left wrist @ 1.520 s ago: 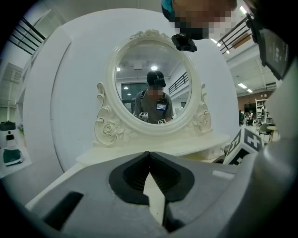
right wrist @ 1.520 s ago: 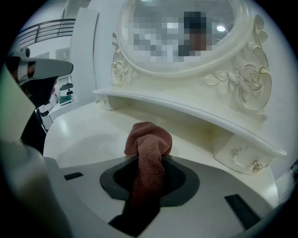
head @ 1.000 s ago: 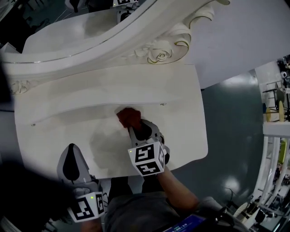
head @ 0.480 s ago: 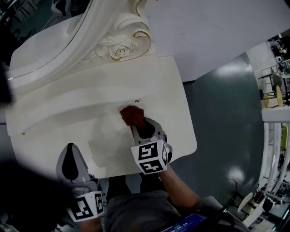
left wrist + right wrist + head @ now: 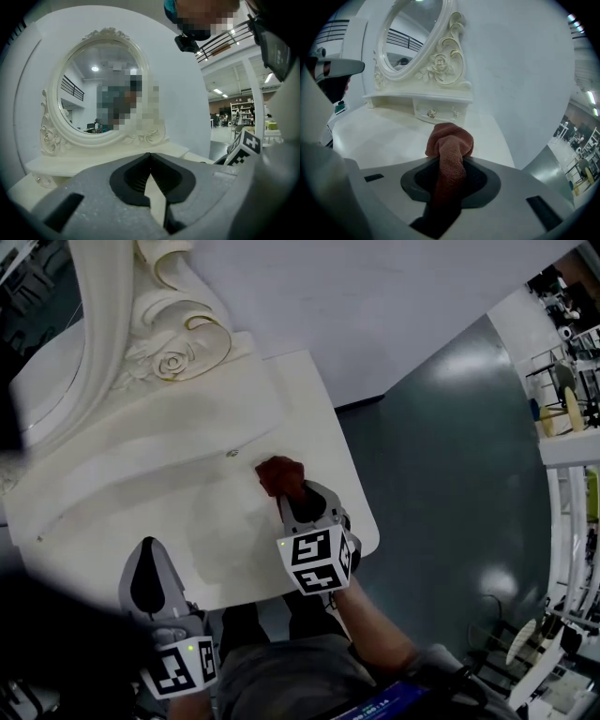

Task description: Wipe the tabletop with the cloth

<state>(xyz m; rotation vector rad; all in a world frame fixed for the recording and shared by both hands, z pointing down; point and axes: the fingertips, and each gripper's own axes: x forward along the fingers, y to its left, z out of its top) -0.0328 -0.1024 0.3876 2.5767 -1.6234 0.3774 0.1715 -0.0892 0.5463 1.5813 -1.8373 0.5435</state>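
the right gripper (image 5: pixel 285 493) is closed tight on the cloth (image 5: pixel 274 472). the cloth is dark red and soft. in the right gripper view it runs up between the two jaws, and a round lump of it (image 5: pixel 449 139) sticks out past the tips of the right gripper (image 5: pixel 450 164). in the head view the lump sits on the white tabletop (image 5: pixel 225 540), on the right side and toward the far part of it. it is near a small drawer knob (image 5: pixel 232 454) on the low shelf at the back of the table.

the left gripper (image 5: pixel 146 551) holds nothing. in the left gripper view the tips of its jaws (image 5: pixel 151 157) meet, with only the pale table showing in the small gap behind them. it is at the near left edge of the tabletop, well apart from the cloth, and it points toward the mirror (image 5: pixel 103 98).

the mirror is round with a thick cream frame. a carved rose (image 5: pixel 172 362) curls at the foot of the frame, far and left of the cloth. the floor (image 5: pixel 450 456) to the right of the table is dark and shiny. the person's arm (image 5: pixel 370 624) reaches in from the near side behind the right gripper.
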